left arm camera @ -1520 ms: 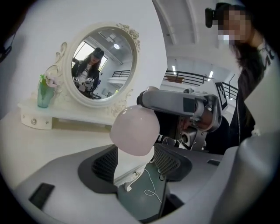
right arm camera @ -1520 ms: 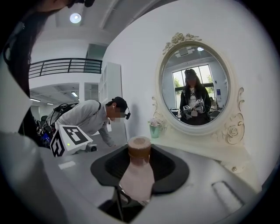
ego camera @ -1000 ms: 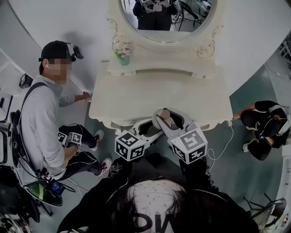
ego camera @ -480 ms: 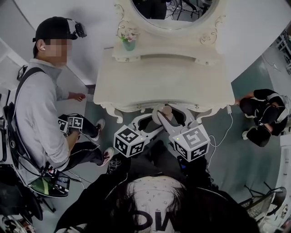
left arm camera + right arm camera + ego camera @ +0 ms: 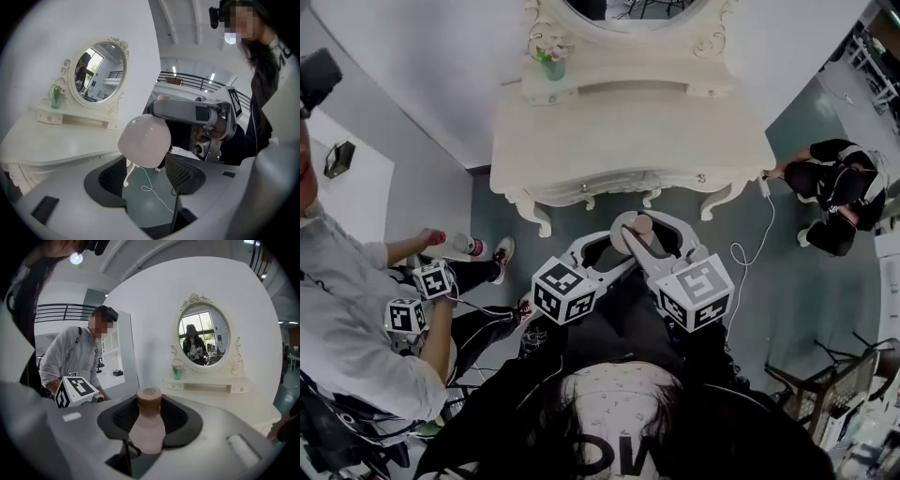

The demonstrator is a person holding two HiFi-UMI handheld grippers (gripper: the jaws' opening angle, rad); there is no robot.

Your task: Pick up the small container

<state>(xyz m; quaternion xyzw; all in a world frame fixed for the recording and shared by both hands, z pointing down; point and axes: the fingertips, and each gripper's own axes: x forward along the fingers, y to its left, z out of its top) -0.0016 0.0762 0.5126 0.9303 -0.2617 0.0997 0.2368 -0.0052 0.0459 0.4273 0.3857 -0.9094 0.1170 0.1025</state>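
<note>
Both grippers have drawn back from the white dressing-table surface. The small container, which hung over the surface's front edge a second ago, now hangs over the floor, clear of that edge.

The right gripper has its jaws clamped on the container's pale pink body. The bottle stands upright between the pads, and its brown cap rises above them. The left gripper has its jaws apart. The container's rounded base sits just ahead of their tips and slightly above them, with the right gripper's body beyond it. Whether those tips touch the base cannot be told.

Past the right jaws stand the oval mirror and a small green vase on the shelf below it. To their left a seated person holds another marker cube.
</note>
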